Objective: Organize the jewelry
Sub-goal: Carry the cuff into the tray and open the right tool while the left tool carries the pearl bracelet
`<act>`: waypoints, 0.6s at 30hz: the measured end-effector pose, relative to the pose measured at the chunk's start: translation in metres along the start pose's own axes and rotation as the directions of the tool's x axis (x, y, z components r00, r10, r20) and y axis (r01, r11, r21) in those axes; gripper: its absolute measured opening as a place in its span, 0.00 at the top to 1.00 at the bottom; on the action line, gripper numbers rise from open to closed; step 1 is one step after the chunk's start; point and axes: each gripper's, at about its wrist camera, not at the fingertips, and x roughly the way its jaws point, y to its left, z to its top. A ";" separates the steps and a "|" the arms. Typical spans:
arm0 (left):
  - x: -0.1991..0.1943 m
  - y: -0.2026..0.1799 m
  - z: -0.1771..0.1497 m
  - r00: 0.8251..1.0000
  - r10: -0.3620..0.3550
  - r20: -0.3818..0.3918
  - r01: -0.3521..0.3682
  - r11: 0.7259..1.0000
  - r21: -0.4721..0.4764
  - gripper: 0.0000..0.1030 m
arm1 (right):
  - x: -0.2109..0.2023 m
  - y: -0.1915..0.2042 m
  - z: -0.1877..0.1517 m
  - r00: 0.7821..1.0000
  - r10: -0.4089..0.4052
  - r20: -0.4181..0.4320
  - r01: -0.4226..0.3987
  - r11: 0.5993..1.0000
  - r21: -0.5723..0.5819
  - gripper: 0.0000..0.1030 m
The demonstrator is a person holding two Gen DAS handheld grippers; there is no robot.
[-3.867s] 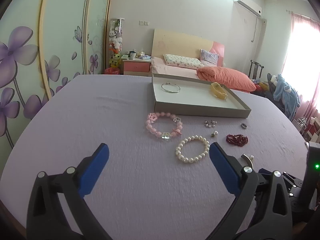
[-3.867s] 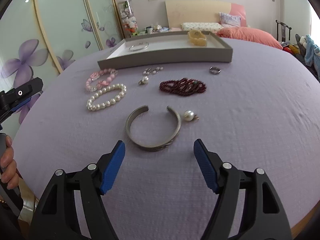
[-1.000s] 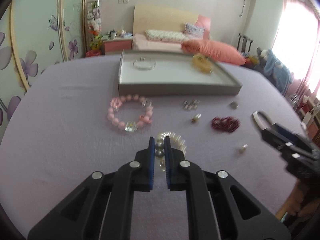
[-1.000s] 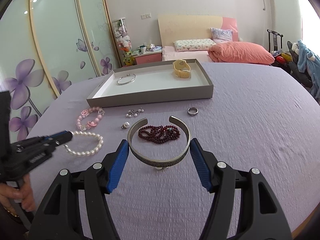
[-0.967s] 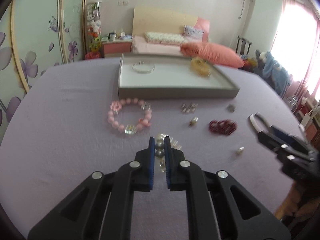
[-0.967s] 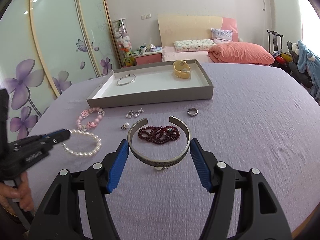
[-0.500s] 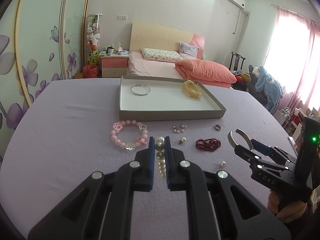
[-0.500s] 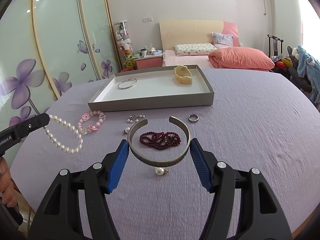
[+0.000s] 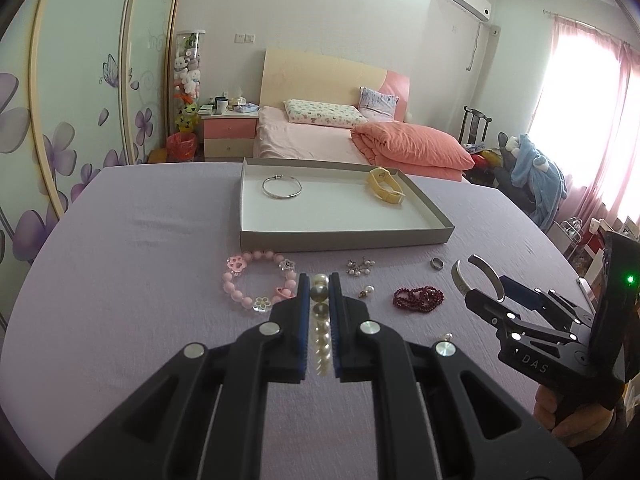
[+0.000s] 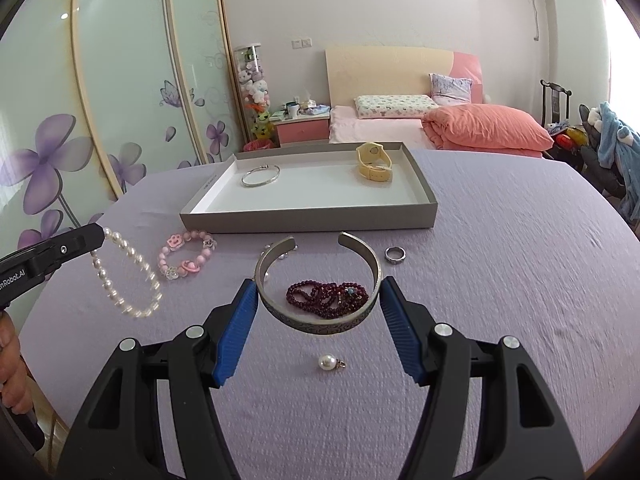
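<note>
My left gripper (image 9: 319, 285) is shut on the white pearl bracelet (image 9: 321, 330), which hangs from its tips above the table in the right wrist view (image 10: 128, 276). My right gripper (image 10: 317, 290) is shut on the silver cuff bangle (image 10: 316, 322) and holds it above the table; it also shows in the left wrist view (image 9: 476, 280). The grey tray (image 9: 344, 236) holds a thin silver bangle (image 9: 281, 188) and a yellow watch (image 9: 386, 181). On the purple cloth lie a pink bead bracelet (image 9: 258, 280), a dark red bead string (image 9: 418, 299), a ring (image 9: 437, 264), earrings (image 9: 359, 268) and a pearl pendant (image 10: 329, 362).
The round table is covered by a purple cloth (image 9: 140, 280). A bed (image 9: 340, 136), a nightstand (image 9: 228, 132) and floral wardrobe doors (image 10: 100, 120) stand behind it. A chair with clothes (image 9: 532, 176) is at the right.
Both grippers have risen further from the table with their pieces. The pearl bracelet now hangs clear of the cloth, and the cuff bangle sits higher over the red beads.
</note>
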 end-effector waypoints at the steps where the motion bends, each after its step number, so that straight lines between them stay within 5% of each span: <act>1: 0.001 0.000 0.001 1.000 0.000 0.000 0.000 1.000 0.002 0.91 | 0.000 0.000 0.001 1.000 0.001 -0.001 -0.001 1.000 -0.003 0.37; 11: 0.015 0.005 0.036 1.000 -0.001 0.030 0.001 1.000 0.013 0.91 | 0.004 -0.013 0.054 0.997 -0.045 0.069 0.047 0.998 -0.029 0.37; 18: 0.049 0.009 0.080 0.999 0.008 0.052 -0.009 1.000 0.024 0.91 | 0.046 -0.037 0.106 0.994 -0.069 0.082 0.070 0.998 0.000 0.37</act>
